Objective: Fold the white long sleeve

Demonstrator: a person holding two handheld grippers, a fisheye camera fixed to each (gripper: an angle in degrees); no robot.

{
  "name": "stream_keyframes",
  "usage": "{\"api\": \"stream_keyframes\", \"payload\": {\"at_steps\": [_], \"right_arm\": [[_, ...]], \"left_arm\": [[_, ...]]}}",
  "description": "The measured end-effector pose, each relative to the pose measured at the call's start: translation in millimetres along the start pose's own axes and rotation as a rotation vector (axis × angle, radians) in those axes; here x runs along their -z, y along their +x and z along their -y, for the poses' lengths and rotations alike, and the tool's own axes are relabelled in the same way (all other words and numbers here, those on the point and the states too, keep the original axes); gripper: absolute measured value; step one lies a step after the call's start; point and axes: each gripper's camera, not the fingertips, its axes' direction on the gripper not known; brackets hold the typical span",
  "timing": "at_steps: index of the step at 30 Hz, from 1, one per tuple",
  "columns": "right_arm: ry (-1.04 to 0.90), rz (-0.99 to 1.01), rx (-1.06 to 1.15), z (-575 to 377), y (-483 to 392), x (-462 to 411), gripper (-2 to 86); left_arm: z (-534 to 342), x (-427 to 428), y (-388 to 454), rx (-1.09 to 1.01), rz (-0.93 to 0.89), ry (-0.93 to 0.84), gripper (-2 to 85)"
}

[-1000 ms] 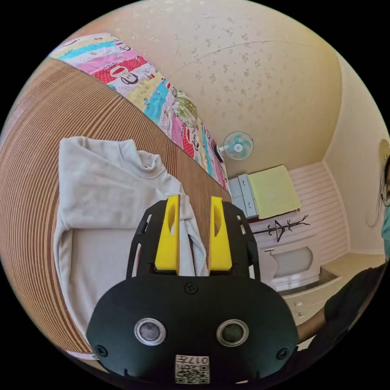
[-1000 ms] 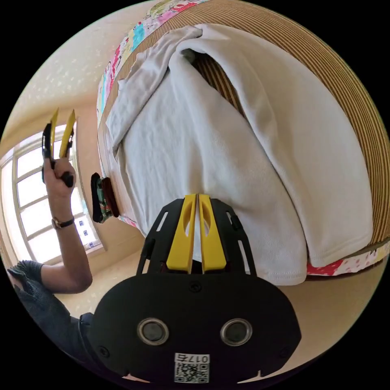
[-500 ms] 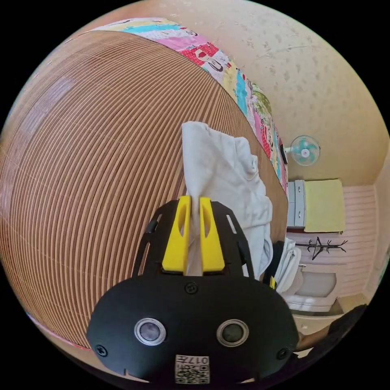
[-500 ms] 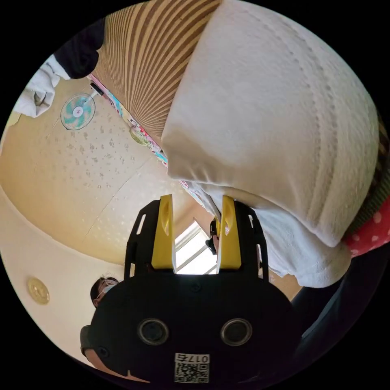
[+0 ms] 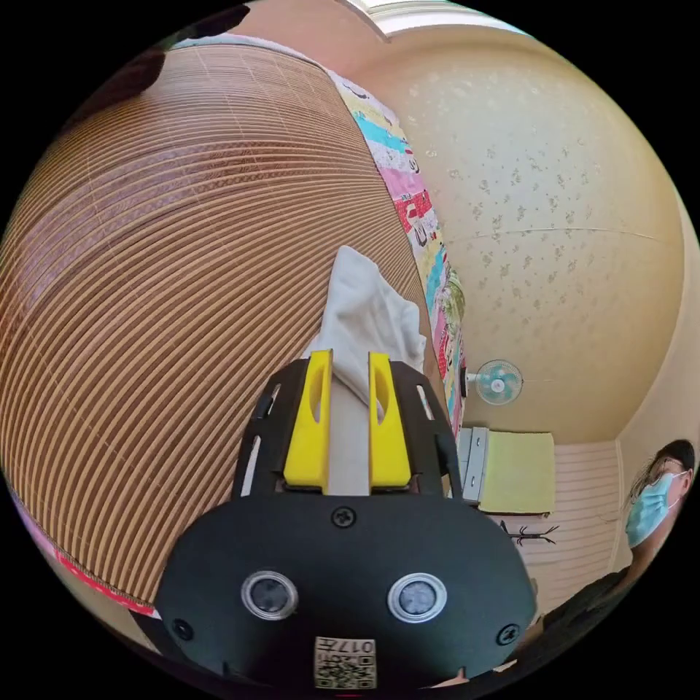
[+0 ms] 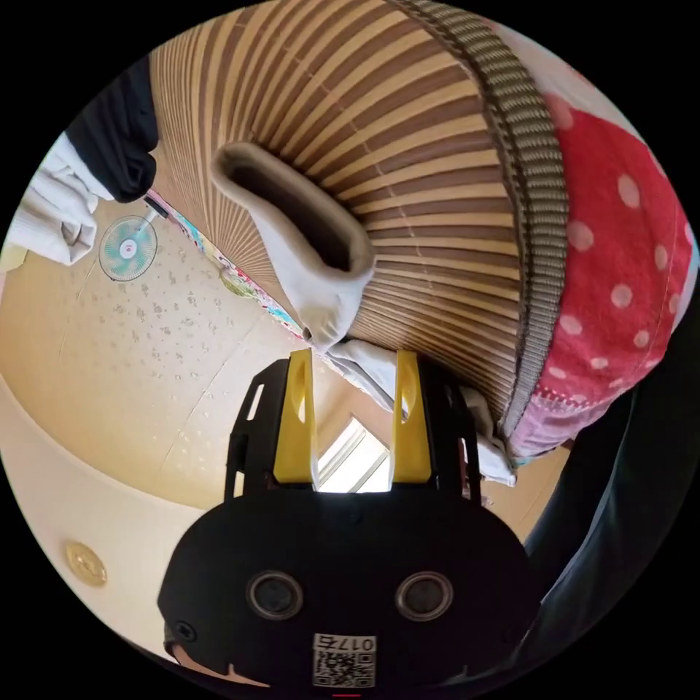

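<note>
At centre of the left gripper view, left hand-held gripper [image 5: 347, 423] clamped on shirt [image 5: 362, 321] stretching straight ahead over mat [image 5: 168, 292]; right hand-held gripper [image 6: 354, 419] open, empty, beside cuff [image 6: 306, 233].

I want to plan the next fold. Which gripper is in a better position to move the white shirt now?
Likely the left gripper: white shirt cloth lies between its jaws above the striped mat. The right gripper is open, with nothing between its jaws.
</note>
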Motion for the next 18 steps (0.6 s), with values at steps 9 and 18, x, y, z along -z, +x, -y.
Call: {"api": "stream_keyframes", "payload": {"at_steps": [9,18], "right_arm": [[0.152,0.150,0.549,14.9,-189.6,-78.5,2.8],[-0.504,-0.249,1.532,-307.5,-224.7,-437.4,4.5]], "left_arm": [[-43.1,2.9,31.4,-0.140,0.015,-0.197,6.5],[-79.3,12.7,28.6,-0.181,0.042,-0.270,6.4]]}}
